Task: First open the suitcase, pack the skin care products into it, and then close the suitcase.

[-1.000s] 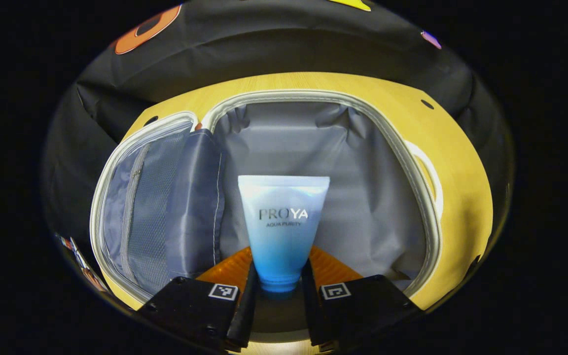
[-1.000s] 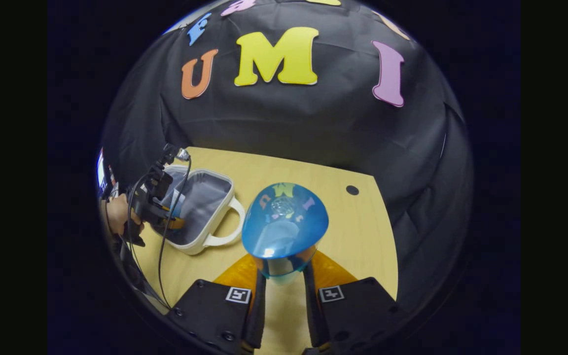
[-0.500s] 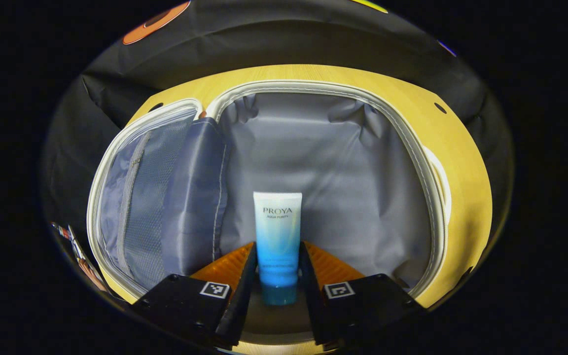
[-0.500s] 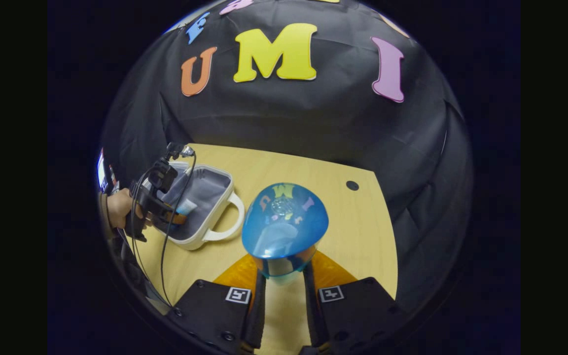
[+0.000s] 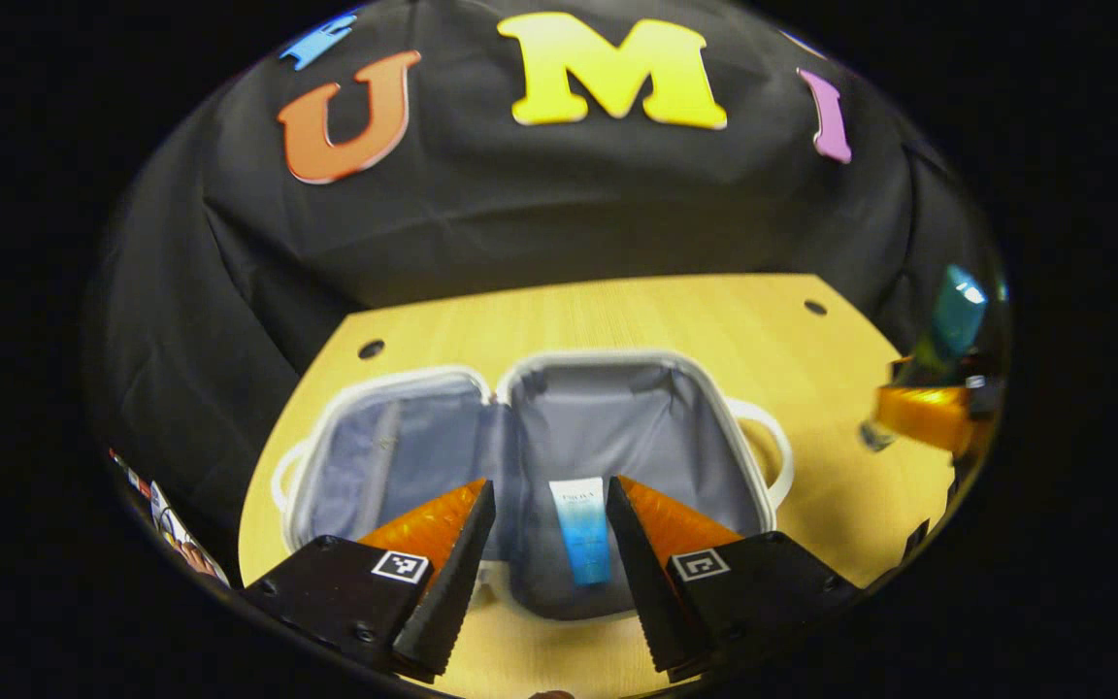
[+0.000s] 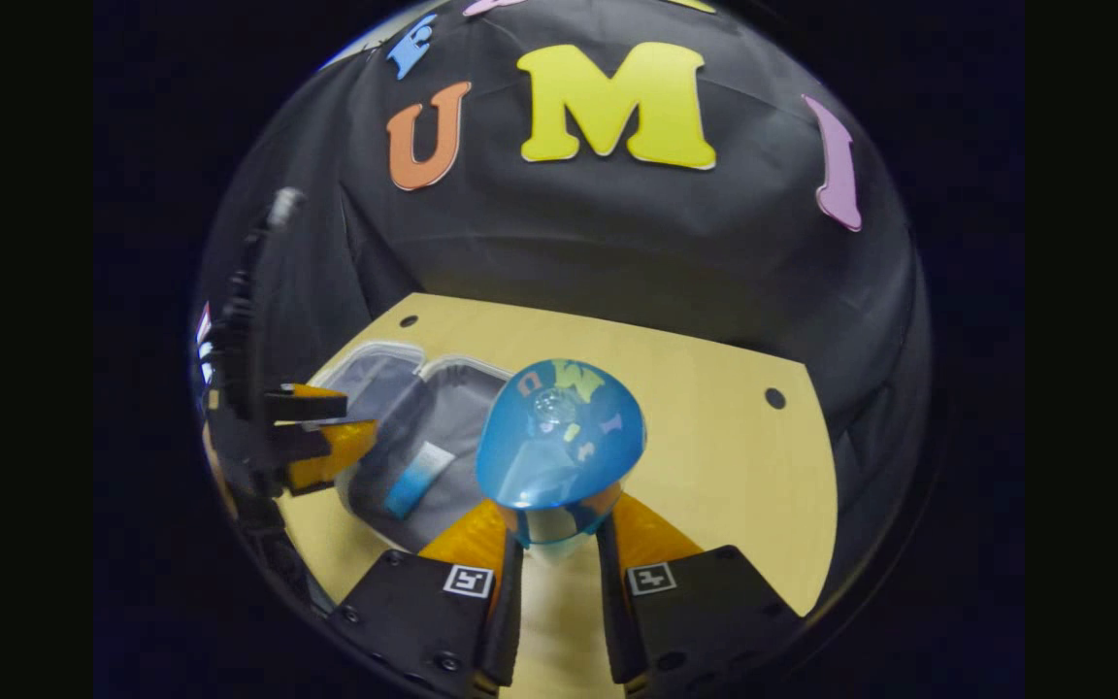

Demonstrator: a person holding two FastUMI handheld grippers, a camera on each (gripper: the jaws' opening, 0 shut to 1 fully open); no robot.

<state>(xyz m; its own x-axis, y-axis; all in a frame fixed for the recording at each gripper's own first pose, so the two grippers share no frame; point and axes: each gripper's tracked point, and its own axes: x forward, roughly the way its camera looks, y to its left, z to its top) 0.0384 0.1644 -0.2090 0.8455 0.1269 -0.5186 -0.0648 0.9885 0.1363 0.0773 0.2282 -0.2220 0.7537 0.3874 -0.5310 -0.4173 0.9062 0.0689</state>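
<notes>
The white suitcase (image 5: 608, 356) lies open flat on the wooden table, grey lining up. A white-and-blue tube (image 5: 583, 529) lies in its right half. My left gripper (image 5: 549, 485) hovers open above and in front of the case, the tube apart from both fingers. At the far right edge of the left gripper view, my right gripper (image 5: 928, 413) holds a blue bottle (image 5: 952, 316). In the right gripper view the right gripper (image 6: 559, 529) is shut on that blue bottle (image 6: 559, 437), whose domed top hides part of the suitcase (image 6: 462, 361). The tube (image 6: 413, 481) and left gripper (image 6: 312, 437) appear at left.
The wooden table (image 5: 617, 311) has small round holes near its back corners (image 5: 372, 348). Black booth cloth closes the back and sides. White handles (image 5: 772, 456) stick out from the suitcase sides. Bare tabletop (image 6: 714, 427) stretches to the right of the case.
My left gripper opened, let go of the tube and drew back up out of the suitcase; the tube now lies in the right half. My right gripper shifted slightly, still holding the bottle.
</notes>
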